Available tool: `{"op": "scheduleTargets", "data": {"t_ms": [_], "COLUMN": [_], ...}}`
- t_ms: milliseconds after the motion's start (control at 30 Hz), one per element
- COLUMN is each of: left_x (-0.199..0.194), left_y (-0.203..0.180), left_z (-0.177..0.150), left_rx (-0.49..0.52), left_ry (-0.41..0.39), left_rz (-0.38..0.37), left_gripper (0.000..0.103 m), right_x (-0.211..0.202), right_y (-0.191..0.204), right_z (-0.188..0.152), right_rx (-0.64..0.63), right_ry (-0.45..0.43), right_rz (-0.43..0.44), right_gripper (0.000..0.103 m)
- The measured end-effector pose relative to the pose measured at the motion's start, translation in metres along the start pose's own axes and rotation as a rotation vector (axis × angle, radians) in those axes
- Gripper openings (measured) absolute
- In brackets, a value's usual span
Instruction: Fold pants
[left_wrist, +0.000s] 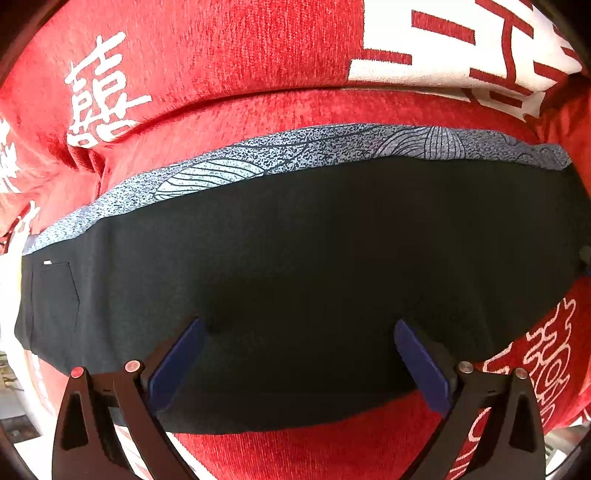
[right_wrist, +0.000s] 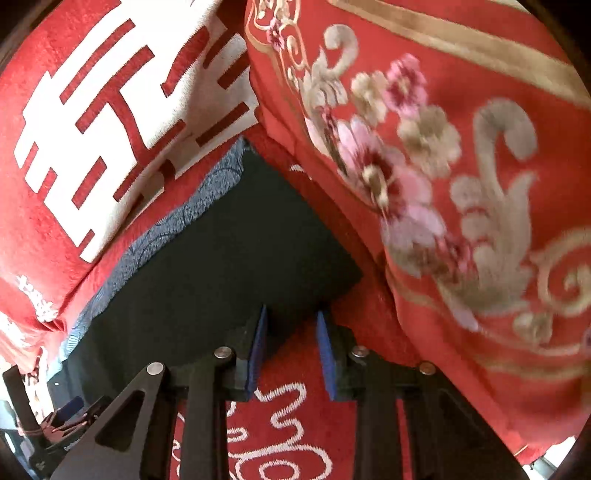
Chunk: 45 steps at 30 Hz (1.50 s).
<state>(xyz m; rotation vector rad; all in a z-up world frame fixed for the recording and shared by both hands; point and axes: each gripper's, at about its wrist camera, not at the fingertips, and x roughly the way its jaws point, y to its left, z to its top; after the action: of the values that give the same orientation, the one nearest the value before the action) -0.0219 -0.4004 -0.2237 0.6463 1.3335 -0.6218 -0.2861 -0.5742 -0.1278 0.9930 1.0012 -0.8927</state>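
Dark pants (left_wrist: 295, 240) lie flat and folded lengthwise on a red cloth (left_wrist: 258, 107), with a blue-grey patterned strip (left_wrist: 332, 146) along their far edge and a back pocket (left_wrist: 55, 295) at the left end. My left gripper (left_wrist: 300, 326) points straight down over the pants' near half. Its blue pads (left_wrist: 177, 362) stand wide apart with nothing between them. In the right wrist view the pants (right_wrist: 221, 251) end in a corner. My right gripper (right_wrist: 291, 314) sits at that corner with its jaws narrow. A gap still shows between its pads (right_wrist: 258, 350), which are not pressing on the cloth.
A red cover with large white characters (right_wrist: 110, 110) rises behind the pants. A red quilt with pink flowers and gold scrolls (right_wrist: 461, 192) bulges close on the right. The near edge of the red cloth (right_wrist: 280, 424) carries white scroll patterns. Black gear (right_wrist: 66, 417) shows at the lower left.
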Motion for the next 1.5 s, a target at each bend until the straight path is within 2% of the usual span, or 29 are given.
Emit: {"op": "scheduleTargets", "data": {"t_ms": [167, 300, 367, 467, 533, 567, 633, 700, 800, 1000, 1100, 1267, 1500], "left_x": [-0.001, -0.001, -0.001, -0.001, 0.000, 0.000, 0.003, 0.005, 0.006, 0.007, 0.007, 0.008, 0.010], "left_y": [0.000, 0.002, 0.002, 0.001, 0.003, 0.004, 0.010, 0.014, 0.017, 0.021, 0.021, 0.021, 0.023], "left_z": [-0.001, -0.002, -0.003, -0.004, -0.004, -0.004, -0.003, -0.003, -0.002, 0.001, 0.002, 0.006, 0.011], "left_rx": [-0.029, -0.033, -0.035, -0.032, -0.038, -0.049, -0.061, -0.071, -0.076, -0.077, -0.062, -0.072, -0.058], "left_ry": [0.013, 0.009, 0.012, 0.003, 0.008, 0.014, 0.022, 0.031, 0.038, 0.051, 0.054, 0.064, 0.072], "left_rz": [0.008, 0.008, 0.011, 0.014, 0.005, -0.003, -0.020, -0.035, -0.046, -0.047, -0.048, -0.056, -0.067], "left_gripper": [0.103, 0.103, 0.103, 0.103, 0.103, 0.103, 0.103, 0.103, 0.103, 0.103, 0.103, 0.103, 0.103], "right_x": [-0.007, -0.002, -0.006, -0.005, 0.011, 0.016, 0.010, 0.004, -0.011, -0.029, -0.023, -0.004, 0.013], "right_y": [0.010, 0.010, 0.012, 0.030, 0.027, 0.018, 0.007, -0.001, -0.002, 0.040, 0.066, 0.097, 0.108], "right_z": [0.004, 0.007, 0.007, 0.005, 0.007, 0.009, 0.011, 0.007, -0.007, -0.029, -0.029, -0.026, -0.028], "right_rx": [-0.076, -0.092, -0.100, -0.238, -0.228, -0.161, -0.069, -0.015, 0.017, -0.122, -0.195, -0.246, -0.261], "right_ry": [-0.025, -0.010, -0.036, -0.062, 0.001, 0.029, 0.026, 0.046, 0.056, 0.047, 0.038, 0.083, 0.114], "right_rz": [0.007, 0.018, 0.024, -0.052, -0.081, -0.057, -0.040, -0.067, -0.055, -0.026, -0.004, 0.067, 0.066], "right_gripper": [0.028, 0.013, 0.012, 0.012, 0.016, 0.017, 0.040, 0.046, 0.046, 0.046, 0.046, 0.046, 0.046]}}
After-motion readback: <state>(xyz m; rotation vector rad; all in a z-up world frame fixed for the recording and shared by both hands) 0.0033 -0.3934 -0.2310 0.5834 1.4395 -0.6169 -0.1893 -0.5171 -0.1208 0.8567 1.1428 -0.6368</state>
